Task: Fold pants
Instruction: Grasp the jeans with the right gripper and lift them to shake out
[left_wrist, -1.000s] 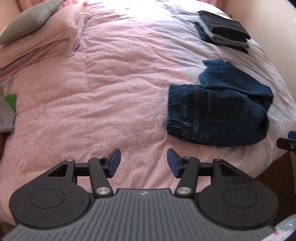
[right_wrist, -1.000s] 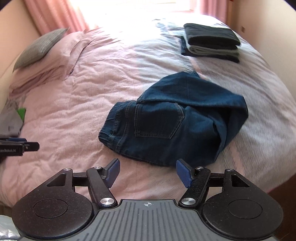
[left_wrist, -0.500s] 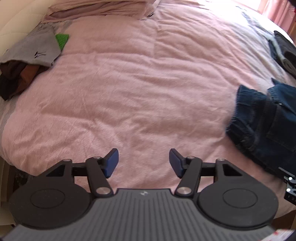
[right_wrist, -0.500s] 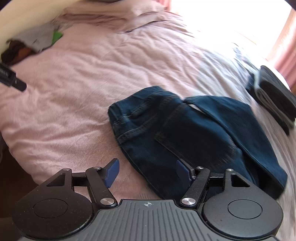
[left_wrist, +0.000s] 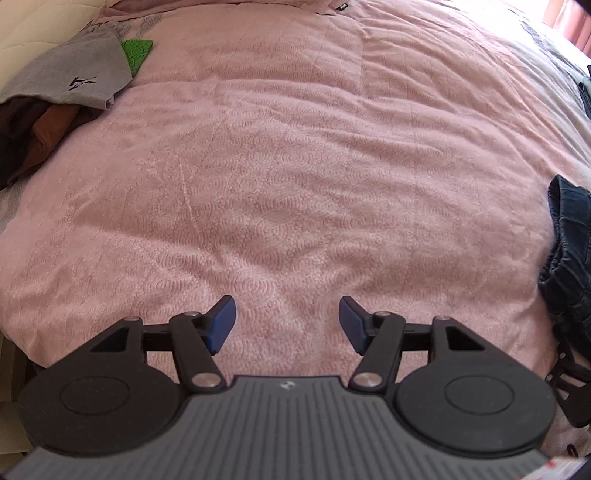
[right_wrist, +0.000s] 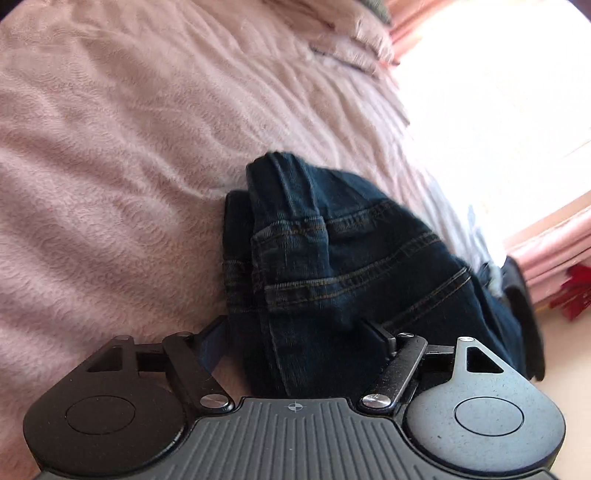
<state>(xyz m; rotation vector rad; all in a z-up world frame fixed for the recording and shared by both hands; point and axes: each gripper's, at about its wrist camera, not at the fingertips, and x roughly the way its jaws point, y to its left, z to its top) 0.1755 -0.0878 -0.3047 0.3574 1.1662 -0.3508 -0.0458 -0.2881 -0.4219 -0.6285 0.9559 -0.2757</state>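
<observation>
the jeans lie in a loose bunch on the pink bedspread, not yet neatly folded, so most of the folding looks left to you. your right gripper stands open around their near edge, pads not pressing, and your left gripper hangs open over bare bedspread, holding nothing, jeans well off to its right.

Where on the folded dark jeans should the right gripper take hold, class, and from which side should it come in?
Judging by the pose, grip the stacked folded edge of the jeans nearest the right gripper, coming in low from the bed's near side. The layers bunch there into a thick seamed ridge lying between the open jaws, so one pinch could catch them all; the pink bedspread alongside leaves room.
</observation>
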